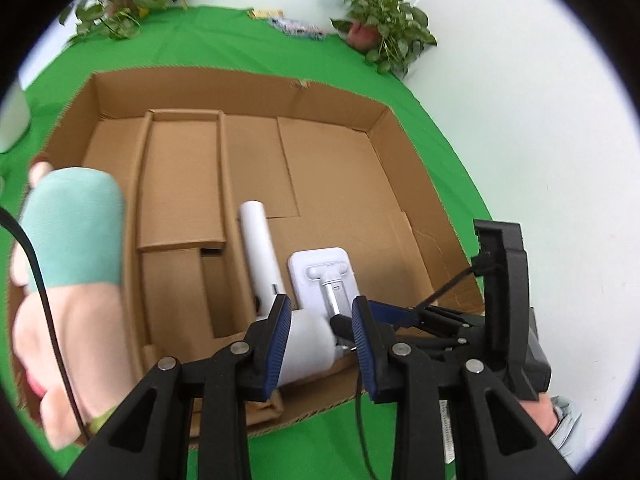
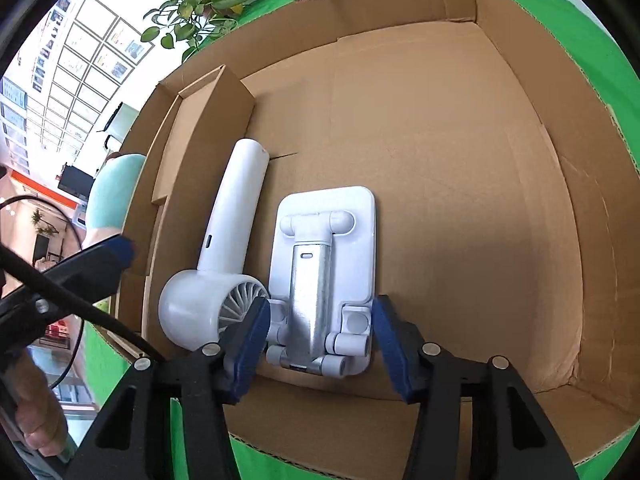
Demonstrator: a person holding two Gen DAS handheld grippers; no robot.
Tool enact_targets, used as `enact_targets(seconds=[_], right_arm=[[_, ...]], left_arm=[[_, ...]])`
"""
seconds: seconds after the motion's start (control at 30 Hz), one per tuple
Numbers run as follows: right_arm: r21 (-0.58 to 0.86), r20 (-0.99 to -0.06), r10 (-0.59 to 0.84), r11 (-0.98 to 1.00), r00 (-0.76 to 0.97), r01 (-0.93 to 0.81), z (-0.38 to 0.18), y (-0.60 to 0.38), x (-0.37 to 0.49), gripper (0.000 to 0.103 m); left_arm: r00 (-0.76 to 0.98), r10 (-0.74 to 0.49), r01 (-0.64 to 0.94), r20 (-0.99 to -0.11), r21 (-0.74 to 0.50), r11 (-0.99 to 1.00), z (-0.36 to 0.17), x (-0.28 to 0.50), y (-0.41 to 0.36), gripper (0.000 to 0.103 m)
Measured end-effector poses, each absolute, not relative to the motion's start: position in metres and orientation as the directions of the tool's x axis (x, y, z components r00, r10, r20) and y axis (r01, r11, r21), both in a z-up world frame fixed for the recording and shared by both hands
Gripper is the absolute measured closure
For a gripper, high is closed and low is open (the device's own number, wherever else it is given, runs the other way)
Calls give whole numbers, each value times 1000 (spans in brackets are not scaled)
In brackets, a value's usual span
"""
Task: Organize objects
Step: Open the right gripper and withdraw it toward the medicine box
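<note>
Box: open cardboard box (image 2: 440,128) on green cloth (image 1: 320,440); flaps lie flat on its floor, narrow cardboard insert (image 2: 208,120) along its left wall.
Fan: white handheld fan (image 2: 224,248) lies on box floor, handle pointing to far wall, round head w/ vanes at near end; just right of the insert, just left of the stand.
Stand: white folding stand (image 2: 324,264) w/ silver metal arm lies flat on box floor beside fan, near front wall.
R gripper: right gripper (image 2: 320,320) tilts down into box, blue pads on either side of stand's near end; left pad looks to be at stand's hinge edge, right pad close to or at its corner. Can't tell if it's pressing or just straddling.
L gripper: left gripper (image 1: 320,320) sits above box's near edge, over fan head; pads fairly close together, nothing between them, so released and empty. In right wrist view only its blue tip shows at left, outside box.
Person: bare arm w/ teal sleeve (image 1: 76,224) at left, beside box; black cable across it.
Bkgd: two potted plants (image 1: 380,20) at far edge of cloth, white wall behind.
</note>
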State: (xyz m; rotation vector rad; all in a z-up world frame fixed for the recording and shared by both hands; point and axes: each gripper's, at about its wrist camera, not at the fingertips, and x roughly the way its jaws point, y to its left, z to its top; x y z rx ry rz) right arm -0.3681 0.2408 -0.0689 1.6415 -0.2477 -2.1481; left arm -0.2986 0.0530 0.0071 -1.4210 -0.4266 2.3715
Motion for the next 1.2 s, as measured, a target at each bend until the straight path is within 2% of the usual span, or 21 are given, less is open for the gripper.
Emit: enact_targets(seconds=[0.13, 0.17, 0.2, 0.23, 0.27, 0.3, 0.33, 0.37, 0.4, 0.5, 0.73, 0.9, 1.03, 1.1, 1.13, 1.17, 1.2], right_arm=[[350, -882, -407, -904, -237, 246, -64, 236, -363, 52], [326, -884, -389, -910, -260, 256, -61, 234, -360, 52], [278, -884, -354, -923, -305, 266, -53, 233, -353, 49], [248, -879, -334, -929, -340, 274, -48, 233, -347, 38], [218, -865, -320, -934, -387, 284, -39, 233, -338, 30], [196, -844, -314, -935, -436, 294, -29, 234, -326, 12], [165, -819, -299, -940, -489, 298, -19, 236, -314, 0], [123, -792, -269, -949, -547, 289, -9, 238, -299, 1], [83, -768, -234, -959, -596, 271, -1, 241, -283, 1], [45, -705, -193, -973, -682, 228, 15, 249, -242, 1], [-55, -610, -112, -982, -784, 183, 29, 253, -175, 1], [-26, -598, -106, -988, -794, 152, 36, 266, -164, 1], [-23, -604, -126, -984, -787, 176, 40, 268, -154, 3], [-36, -596, -139, -979, -791, 200, 38, 262, -151, 7], [-46, -596, -146, -975, -789, 215, 38, 260, -148, 15], [-48, -599, -152, -973, -786, 225, 37, 258, -147, 22], [-48, -605, -158, -971, -781, 233, 36, 257, -146, 43]], left_arm=[[-523, 368, -127, -768, -357, -925, 16, -280, 45, 74], [-551, 343, -120, -761, -334, -935, 20, -273, 41, 71], [-588, 307, -110, -748, -303, -947, 24, -266, 40, 70], [-631, 261, -95, -730, -261, -961, 29, -258, 40, 68], [-664, 217, -81, -716, -220, -972, 33, -251, 41, 60], [-702, 161, -62, -693, -166, -984, 38, -242, 42, 53], [-744, 101, -41, -660, -106, -993, 42, -231, 46, 31], [-779, 45, -11, -626, -58, -998, 48, -219, 46, 17], [-819, -21, 30, -573, -5, -1000, 51, -205, 51, 17], [-856, -76, 46, -512, 72, -996, 53, -179, 64, 17], [-853, -131, 74, -505, 131, -989, 43, -146, 86, 17], [-843, -137, 96, -521, 106, -990, 38, -134, 87, 17], [-828, -153, 123, -540, 91, -988, 35, -127, 84, 20], [-823, -152, 129, -548, 80, -988, 33, -125, 83, 31], [-820, -155, 134, -552, 78, -988, 31, -124, 84, 47], [-816, -156, 136, -556, 77, -988, 30, -123, 84, 73], [-810, -156, 136, -566, 79, -988, 28, -123, 84, 90]])
